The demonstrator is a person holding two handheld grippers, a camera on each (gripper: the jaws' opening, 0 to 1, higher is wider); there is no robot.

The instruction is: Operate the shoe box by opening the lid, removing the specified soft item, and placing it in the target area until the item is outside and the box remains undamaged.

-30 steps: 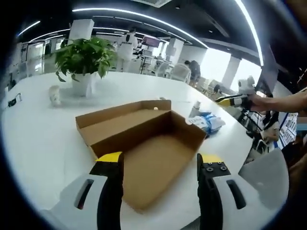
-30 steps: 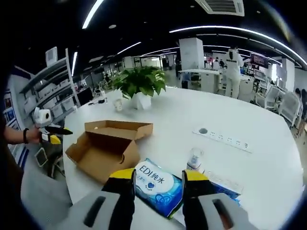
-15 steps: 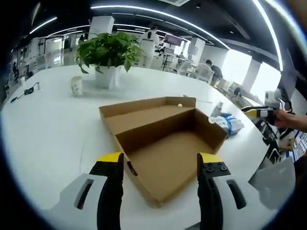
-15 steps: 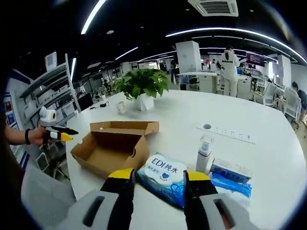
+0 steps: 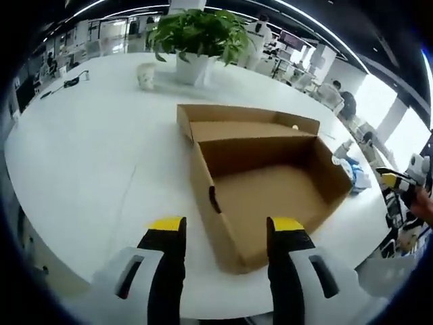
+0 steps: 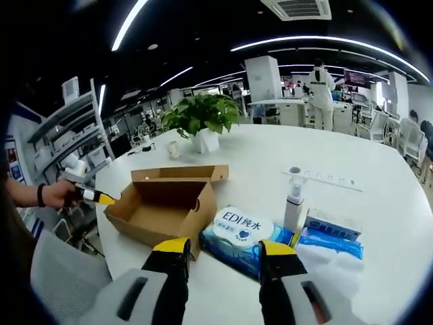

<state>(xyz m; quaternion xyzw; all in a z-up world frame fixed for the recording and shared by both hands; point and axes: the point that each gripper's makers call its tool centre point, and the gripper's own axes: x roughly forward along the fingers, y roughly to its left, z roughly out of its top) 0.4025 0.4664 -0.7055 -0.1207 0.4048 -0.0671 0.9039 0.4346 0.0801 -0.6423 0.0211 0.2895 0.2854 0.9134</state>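
An open cardboard box [image 5: 264, 179] sits on a round white table [image 5: 88, 156], its lid [image 5: 247, 118] folded back flat on the far side and its inside showing bare brown card. In the left gripper view, the left gripper [image 5: 223, 233] hangs just before the box's near corner, its yellow-tipped jaws apart and holding nothing. Beyond the box stand a small cup [image 5: 145, 76] and, just right of the cup, a potted plant [image 5: 196, 40]. At the box's right edge the right gripper [image 5: 399, 181] shows in a hand. In the right gripper view, the left gripper [image 6: 95, 196] touches or nearly touches the box's [image 6: 166, 210] left end. Just right of the box lies the wipes pack [image 6: 243, 230], outside it on the table [image 6: 379, 183], with the right gripper [image 6: 223, 249] poised just short of the pack, jaws spread and empty. Right of the pack stand a pump bottle [image 6: 293, 203] and a blue packet [image 6: 330, 233]; a power strip [image 6: 323, 179] lies beyond them.
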